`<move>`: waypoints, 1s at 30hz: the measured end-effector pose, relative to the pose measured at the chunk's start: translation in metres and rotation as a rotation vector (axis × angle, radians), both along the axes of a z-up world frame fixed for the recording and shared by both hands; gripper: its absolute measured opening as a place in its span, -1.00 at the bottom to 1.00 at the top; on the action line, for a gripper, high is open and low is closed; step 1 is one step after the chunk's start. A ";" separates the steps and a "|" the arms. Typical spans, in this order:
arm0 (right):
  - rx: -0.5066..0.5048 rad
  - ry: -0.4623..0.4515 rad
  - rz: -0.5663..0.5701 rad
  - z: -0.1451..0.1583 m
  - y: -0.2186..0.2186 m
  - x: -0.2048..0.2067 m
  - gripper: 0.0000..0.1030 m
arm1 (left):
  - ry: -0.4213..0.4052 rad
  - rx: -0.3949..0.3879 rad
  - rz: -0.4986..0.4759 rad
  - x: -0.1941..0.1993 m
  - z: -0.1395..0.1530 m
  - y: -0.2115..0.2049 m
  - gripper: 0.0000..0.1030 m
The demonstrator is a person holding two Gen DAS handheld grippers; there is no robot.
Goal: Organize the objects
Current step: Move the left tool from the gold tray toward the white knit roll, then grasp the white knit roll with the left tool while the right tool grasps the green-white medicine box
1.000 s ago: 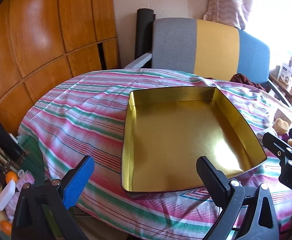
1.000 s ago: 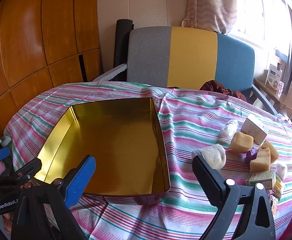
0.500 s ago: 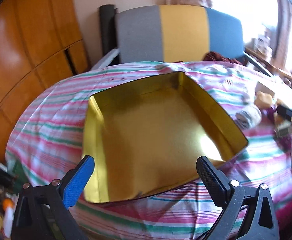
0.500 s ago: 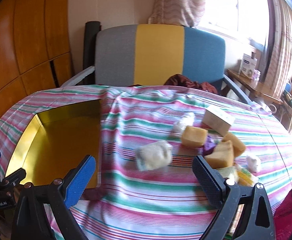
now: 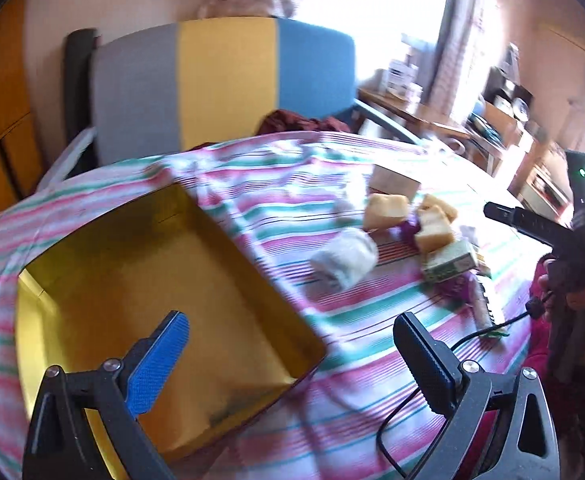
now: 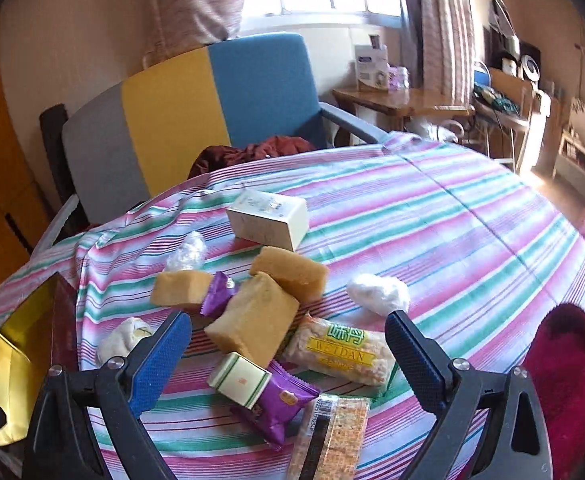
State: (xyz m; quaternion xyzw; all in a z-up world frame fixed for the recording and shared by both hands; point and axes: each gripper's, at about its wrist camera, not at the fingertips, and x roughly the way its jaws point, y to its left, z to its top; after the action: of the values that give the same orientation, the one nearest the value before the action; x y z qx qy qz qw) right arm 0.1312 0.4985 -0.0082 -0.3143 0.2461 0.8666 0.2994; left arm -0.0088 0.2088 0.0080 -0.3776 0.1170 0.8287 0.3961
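We find the left gripper [image 5: 292, 354] over the near corner of the empty gold tin [image 5: 164, 304], jaws apart and holding nothing. The right gripper [image 6: 288, 344], jaws likewise apart, hangs above the pile of snacks [image 6: 268, 320] on the striped bench [image 6: 472, 240], right of the tin.

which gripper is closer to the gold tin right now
Left. The left gripper hangs open right over the near corner of the gold tin. The right gripper is off over the snack pile, with the tin at its far left.
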 end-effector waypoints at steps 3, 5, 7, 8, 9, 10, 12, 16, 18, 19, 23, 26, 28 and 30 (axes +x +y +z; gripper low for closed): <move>-0.060 0.045 -0.034 -0.003 0.010 0.005 0.94 | -0.022 -0.034 -0.088 -0.003 -0.008 0.036 0.99; -0.093 0.065 -0.037 -0.004 0.014 0.008 0.94 | -0.034 -0.066 -0.130 -0.005 -0.013 0.056 0.99; -0.122 0.077 -0.037 -0.006 0.017 0.010 0.94 | -0.015 -0.111 -0.160 -0.003 -0.019 0.072 0.99; -0.128 0.079 -0.038 -0.007 0.018 0.009 0.94 | 0.012 -0.137 -0.160 -0.002 -0.020 0.079 0.99; -0.137 0.082 -0.035 -0.008 0.018 0.009 0.94 | 0.045 -0.173 -0.164 -0.003 -0.023 0.089 0.99; -0.144 0.085 -0.031 -0.008 0.019 0.009 0.94 | 0.056 -0.193 -0.171 -0.004 -0.025 0.096 0.99; -0.145 0.084 -0.022 -0.009 0.018 0.007 0.94 | 0.077 -0.241 -0.190 -0.009 -0.032 0.113 0.99; -0.144 0.085 -0.006 -0.009 0.017 0.005 0.94 | 0.069 -0.298 -0.201 -0.022 -0.048 0.137 0.99; -0.148 0.087 -0.003 -0.010 0.018 0.005 0.94 | 0.055 -0.325 -0.196 -0.030 -0.057 0.146 0.97; -0.151 0.088 -0.003 -0.010 0.018 0.005 0.94 | 0.039 -0.339 -0.193 -0.034 -0.062 0.151 0.90; -0.177 0.084 0.012 -0.013 0.020 0.003 0.94 | -0.003 -0.371 -0.203 -0.042 -0.078 0.167 0.50; -0.192 0.068 0.031 -0.016 0.019 -0.001 0.94 | -0.044 -0.326 -0.204 -0.038 -0.077 0.166 0.21; -0.202 0.062 0.059 -0.018 0.017 -0.005 0.94 | -0.024 -0.297 -0.218 -0.027 -0.071 0.161 0.20; -0.202 0.042 0.100 -0.020 0.011 -0.012 0.94 | -0.012 -0.262 -0.220 -0.017 -0.063 0.149 0.20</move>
State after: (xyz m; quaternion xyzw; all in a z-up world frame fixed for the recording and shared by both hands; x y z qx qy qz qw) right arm 0.1192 0.5097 -0.0277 -0.3364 0.3223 0.8577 0.2174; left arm -0.0259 0.3582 -0.0553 -0.4157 0.2621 0.7560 0.4324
